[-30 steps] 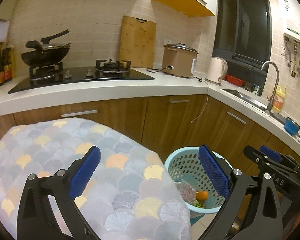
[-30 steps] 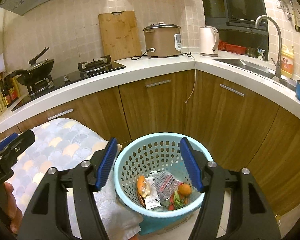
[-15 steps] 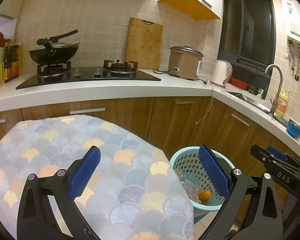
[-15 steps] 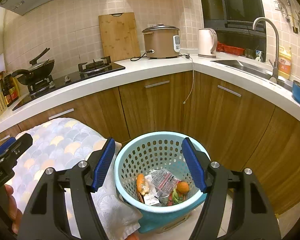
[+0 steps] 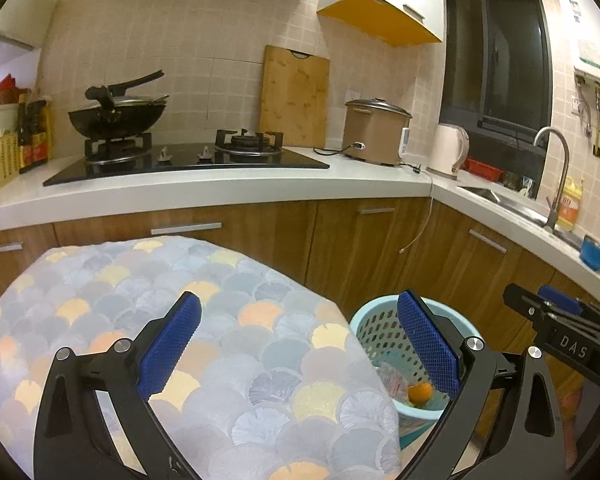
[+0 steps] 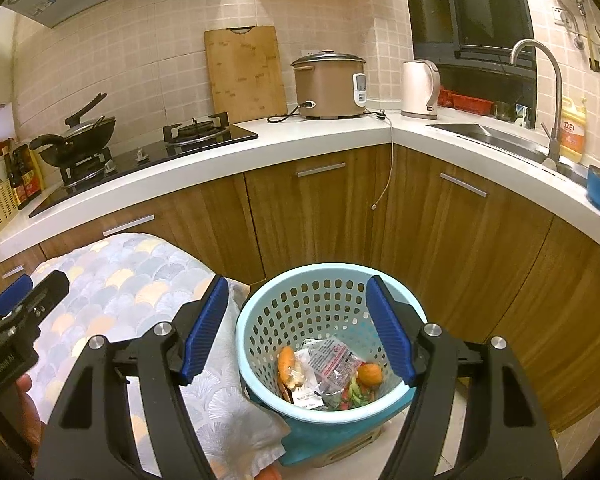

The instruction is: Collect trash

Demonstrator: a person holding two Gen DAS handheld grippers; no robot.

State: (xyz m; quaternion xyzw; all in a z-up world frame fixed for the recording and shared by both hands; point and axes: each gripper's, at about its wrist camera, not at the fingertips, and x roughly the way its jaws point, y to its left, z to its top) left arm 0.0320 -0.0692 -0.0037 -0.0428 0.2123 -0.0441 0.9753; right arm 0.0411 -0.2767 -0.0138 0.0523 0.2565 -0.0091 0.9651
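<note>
right wrist view: our right hand-held gripper (image 6: 296, 330) hangs above the blue basket (image 6: 260, 320), jaws apart and empty; beside that basket, our left hand-held gripper (image 5: 300, 350) is likewise spread.

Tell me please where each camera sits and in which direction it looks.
Left wrist: sits on the left gripper, looks over the patterned cloth toward the stove; open blue fingers show.
Right wrist: sits on the right gripper, looks down into the blue basket; open fingers and a hand show.
Shared: basket, cloth, counter.
</note>
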